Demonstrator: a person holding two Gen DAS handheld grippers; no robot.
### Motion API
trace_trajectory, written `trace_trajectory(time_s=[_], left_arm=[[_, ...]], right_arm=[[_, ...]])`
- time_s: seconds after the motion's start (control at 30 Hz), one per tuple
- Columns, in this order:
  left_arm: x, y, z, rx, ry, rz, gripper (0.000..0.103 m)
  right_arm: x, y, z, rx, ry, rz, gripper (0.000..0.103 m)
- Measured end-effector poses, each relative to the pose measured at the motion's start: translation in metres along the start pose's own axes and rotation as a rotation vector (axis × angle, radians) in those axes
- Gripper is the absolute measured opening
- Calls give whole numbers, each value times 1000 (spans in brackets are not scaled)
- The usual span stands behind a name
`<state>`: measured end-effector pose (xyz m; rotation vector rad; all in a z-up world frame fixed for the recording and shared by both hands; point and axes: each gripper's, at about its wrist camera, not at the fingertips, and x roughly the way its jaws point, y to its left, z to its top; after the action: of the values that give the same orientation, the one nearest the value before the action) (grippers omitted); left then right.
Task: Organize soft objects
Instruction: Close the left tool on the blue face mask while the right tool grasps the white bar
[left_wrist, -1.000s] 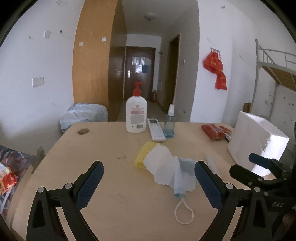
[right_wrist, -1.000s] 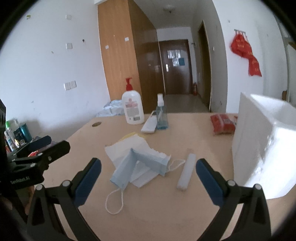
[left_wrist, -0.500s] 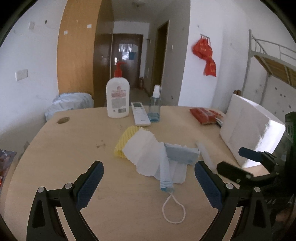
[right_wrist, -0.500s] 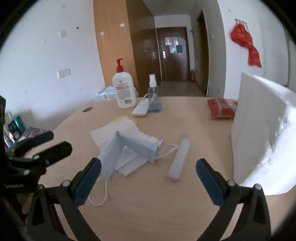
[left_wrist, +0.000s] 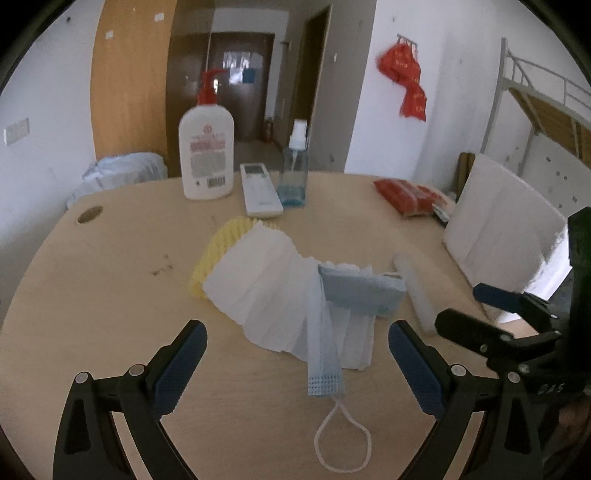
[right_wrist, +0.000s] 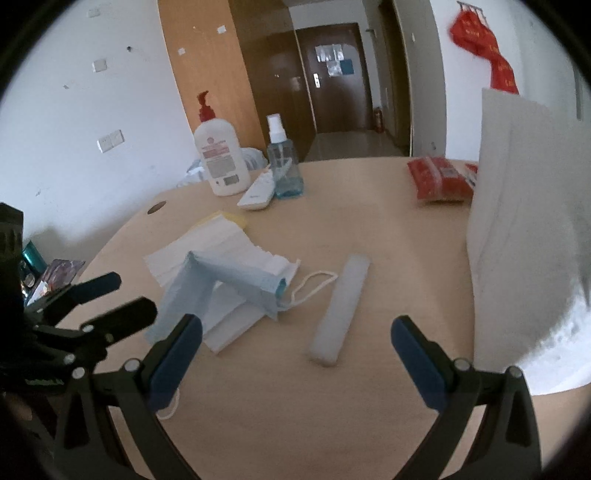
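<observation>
nothing sorted yet: we have left gripper (left_wrist: 297, 349) and right gripper (right_wrist: 296, 345) both wide and empty, blue mask (left_wrist: 325, 332) and white mask pile (left_wrist: 266, 288) loose just ahead between our left jaws.

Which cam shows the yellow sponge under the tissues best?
Left wrist: the yellow textured sponge shows a broad curved side beyond the white pleated tissue stack. Right wrist catches only a thin yellow sliver behind the stack.
</observation>
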<state>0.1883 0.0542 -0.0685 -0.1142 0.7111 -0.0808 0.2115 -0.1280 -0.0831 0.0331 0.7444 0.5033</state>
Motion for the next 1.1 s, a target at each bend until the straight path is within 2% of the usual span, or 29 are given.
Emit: trace_trajectory(time_s=[0.13,0.27,0.33,0.4,0.57,0.63,0.7,0.73,0.83,0.93,0.97,1.1], left_arm=[[13,1,1,-14,35,0,99],[20,8,2,-64,56,-27,96],[21,10,2,-79,63,-42,85],[23,8,2,-73,69,-45,80],[33,1,0,-46,114,-48,58],[37,1,-1,-45,129,-46,43],[41,3,-2,-52,153,-58,35],[42,3,-3,-56,159,-63,29],[43,3,-4,-51,164,-68,17],[40,4,-5,-51,150,-67,11],[39,4,-4,-54,142,-64,10],[29,8,-3,-69,94,-84,10]], right_arm=[[7,-1,0,-27,15,-45,103],[16,-7,0,-24,34,-40,103],[20,-11,0,-6,48,-40,103],[23,-13,0,-4,60,-43,103],[28,-10,2,-8,84,-48,103],[31,-10,2,-10,93,-51,103],[31,-9,2,-15,96,-55,103],[31,-8,2,-24,95,-70,100],[33,-6,2,-31,107,-84,95],[37,-4,2,-45,123,-109,90],[38,-5,2,-43,131,-114,85],[41,-11,1,-19,151,-133,77]])
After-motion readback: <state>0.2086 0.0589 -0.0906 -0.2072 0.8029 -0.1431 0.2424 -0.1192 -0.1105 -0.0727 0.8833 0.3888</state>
